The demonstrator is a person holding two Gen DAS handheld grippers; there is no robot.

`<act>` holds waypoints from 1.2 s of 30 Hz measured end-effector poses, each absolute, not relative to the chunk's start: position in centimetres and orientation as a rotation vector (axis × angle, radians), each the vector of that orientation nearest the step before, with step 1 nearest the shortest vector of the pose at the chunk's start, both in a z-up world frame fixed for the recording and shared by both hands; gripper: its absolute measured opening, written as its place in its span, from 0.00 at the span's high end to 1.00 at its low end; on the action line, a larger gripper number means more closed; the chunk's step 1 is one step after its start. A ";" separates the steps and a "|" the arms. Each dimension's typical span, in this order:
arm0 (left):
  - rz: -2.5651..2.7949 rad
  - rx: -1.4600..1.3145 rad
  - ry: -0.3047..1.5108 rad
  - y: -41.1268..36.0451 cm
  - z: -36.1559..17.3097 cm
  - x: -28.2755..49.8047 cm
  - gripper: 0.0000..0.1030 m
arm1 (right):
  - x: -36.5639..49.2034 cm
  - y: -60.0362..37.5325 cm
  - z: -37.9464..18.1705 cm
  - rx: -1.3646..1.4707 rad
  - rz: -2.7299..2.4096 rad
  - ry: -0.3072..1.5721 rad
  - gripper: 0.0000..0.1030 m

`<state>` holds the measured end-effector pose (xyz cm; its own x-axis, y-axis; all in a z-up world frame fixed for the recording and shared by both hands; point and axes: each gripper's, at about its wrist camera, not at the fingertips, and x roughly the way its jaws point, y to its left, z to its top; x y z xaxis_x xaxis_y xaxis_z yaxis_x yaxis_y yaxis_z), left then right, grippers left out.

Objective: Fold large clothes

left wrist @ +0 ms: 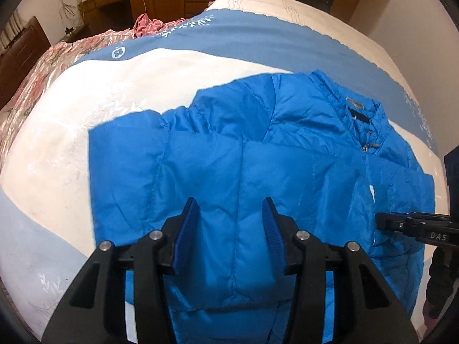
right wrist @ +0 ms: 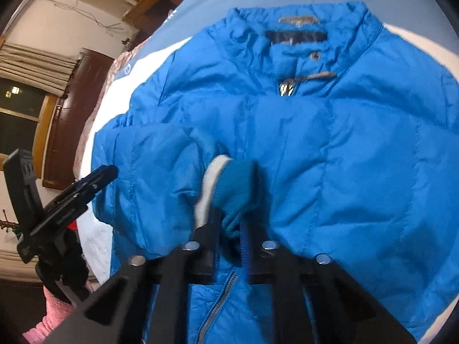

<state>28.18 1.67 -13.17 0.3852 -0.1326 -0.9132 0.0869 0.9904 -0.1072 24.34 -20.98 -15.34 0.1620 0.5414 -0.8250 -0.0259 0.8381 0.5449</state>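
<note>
A bright blue puffer jacket point(left wrist: 258, 149) lies front-up on the bed, collar point(left wrist: 361, 109) at the far right; in the right wrist view the jacket point(right wrist: 358, 149) fills the frame. My left gripper point(left wrist: 231, 209) is open and empty just above the jacket's left side. My right gripper point(right wrist: 229, 223) is shut on the sleeve's knitted blue cuff point(right wrist: 238, 189), which has a white inner band, held over the jacket's chest. The right gripper point(left wrist: 381, 223) shows at the right edge of the left wrist view; the left gripper point(right wrist: 109, 172) shows at the left of the right wrist view.
The bed carries a white and blue blanket point(left wrist: 143, 80). A pink floral quilt point(left wrist: 34, 86) lies at its left. A wooden desk and cabinets point(left wrist: 120, 0) stand behind. A dark wardrobe point(right wrist: 74, 114) and a window point(right wrist: 20, 109) show at left.
</note>
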 end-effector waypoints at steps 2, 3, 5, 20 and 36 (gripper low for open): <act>-0.152 -0.055 1.137 2.0 -12.0 28.0 0.56 | 24.1 -22.4 -13.9 0.490 0.430 1.309 0.91; -0.156 -0.051 1.120 2.0 -11.4 28.0 0.55 | 23.9 -23.3 -13.2 0.496 0.421 1.286 0.91; -0.163 -0.046 1.096 1.9 -10.7 28.0 0.55 | 23.3 -25.3 -11.5 0.493 0.380 1.246 0.91; -0.235 0.042 1.159 -2.8 -15.0 29.6 0.54 | 16.5 -39.0 -13.0 0.505 0.023 1.264 0.91; -0.236 0.105 1.079 -4.6 -11.8 27.3 0.54 | 17.2 -35.9 -9.4 0.384 -0.026 1.159 0.83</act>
